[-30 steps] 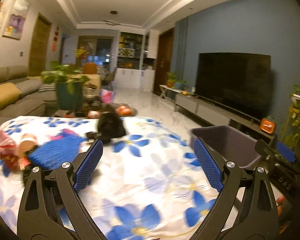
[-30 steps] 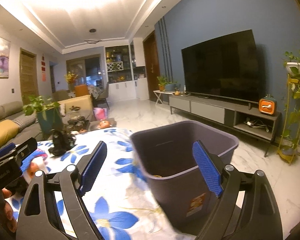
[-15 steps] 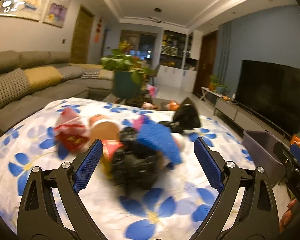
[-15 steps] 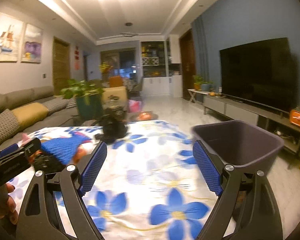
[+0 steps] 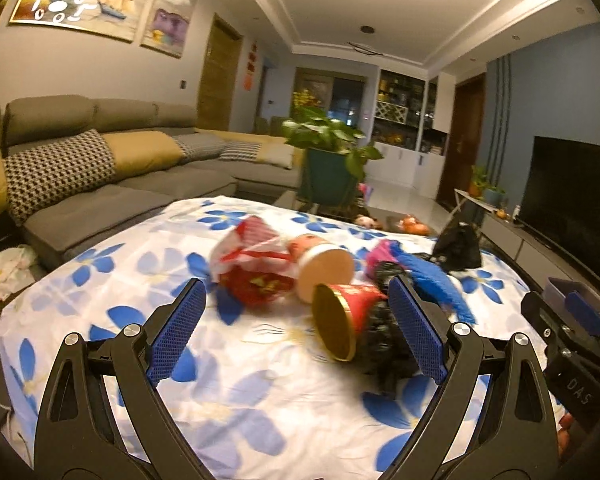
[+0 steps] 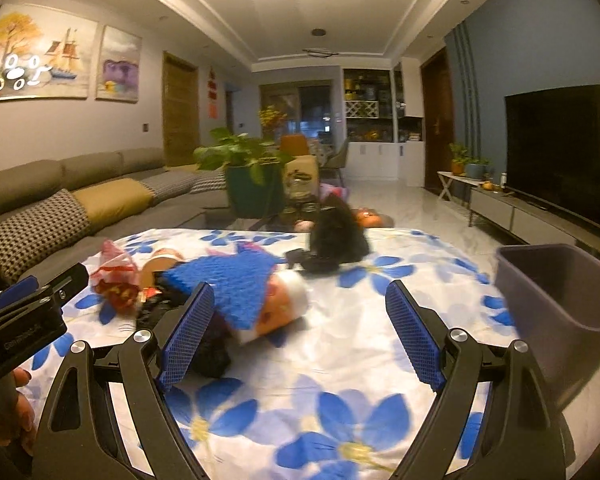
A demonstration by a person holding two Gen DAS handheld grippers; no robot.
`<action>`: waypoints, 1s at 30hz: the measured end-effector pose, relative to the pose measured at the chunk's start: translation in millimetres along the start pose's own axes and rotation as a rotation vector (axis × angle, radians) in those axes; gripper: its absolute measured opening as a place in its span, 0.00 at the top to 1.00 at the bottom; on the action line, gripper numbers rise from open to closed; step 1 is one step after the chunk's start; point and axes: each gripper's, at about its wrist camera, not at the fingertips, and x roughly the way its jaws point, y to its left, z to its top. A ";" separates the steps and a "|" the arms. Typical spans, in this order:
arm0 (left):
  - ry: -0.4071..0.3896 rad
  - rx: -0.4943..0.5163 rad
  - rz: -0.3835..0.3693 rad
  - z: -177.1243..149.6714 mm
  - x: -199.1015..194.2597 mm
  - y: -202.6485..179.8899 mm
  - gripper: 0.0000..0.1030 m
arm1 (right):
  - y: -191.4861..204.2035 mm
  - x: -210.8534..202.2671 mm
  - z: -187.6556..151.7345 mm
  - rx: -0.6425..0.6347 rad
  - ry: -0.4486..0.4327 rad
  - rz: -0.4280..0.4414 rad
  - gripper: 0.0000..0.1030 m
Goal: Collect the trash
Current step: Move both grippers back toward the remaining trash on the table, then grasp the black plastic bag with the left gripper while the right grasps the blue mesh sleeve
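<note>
A pile of trash lies on the white, blue-flowered tablecloth [image 5: 260, 400]. In it are a red wrapper [image 5: 256, 264], a paper cup [image 5: 324, 264] on its side, a red tube with a gold end [image 5: 344, 316], a crumpled black bag [image 5: 384, 344] and a blue mesh piece [image 5: 436, 284]. A second black bag [image 5: 458, 244] sits farther back. My left gripper [image 5: 296, 286] is open just short of the pile, with nothing between its pads. My right gripper [image 6: 300, 286] is open too, its left pad beside the blue mesh piece [image 6: 236, 284]. The grey bin [image 6: 560, 300] stands at the table's right edge.
A grey sofa [image 5: 120, 184] with cushions runs along the left. A potted plant [image 5: 328, 168] stands behind the table. A TV [image 6: 560, 152] on a low cabinet lines the right wall. A hand holds the left gripper's handle [image 6: 20, 400].
Both views have swung left, away from the bin and onto the trash pile, which is now closer and central. Both pairs of jaws stand as wide as before.
</note>
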 end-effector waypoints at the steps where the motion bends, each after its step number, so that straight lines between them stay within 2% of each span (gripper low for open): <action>1: -0.001 -0.009 0.006 0.4 0.6 3.6 0.12 | 7.4 5.0 0.5 -0.012 0.006 0.016 0.18; 12: 0.004 -0.045 0.043 0.4 6.3 27.6 0.12 | 55.8 42.2 1.6 -0.083 0.059 0.117 0.34; 17: 0.007 -0.050 0.041 -0.6 9.1 31.5 0.12 | 64.8 56.5 -0.1 -0.105 0.091 0.132 0.48; 23: 0.012 -0.043 0.016 -2.4 12.1 28.3 0.12 | 63.6 63.1 -1.4 -0.102 0.115 0.151 0.77; 25: 0.009 -0.035 0.004 -3.4 12.5 25.9 0.12 | 62.5 61.4 -0.4 -0.106 0.105 0.149 0.92; 30: 0.005 -0.010 -0.033 -6.4 12.6 15.2 0.12 | 51.3 48.1 4.5 -0.093 0.061 0.137 0.92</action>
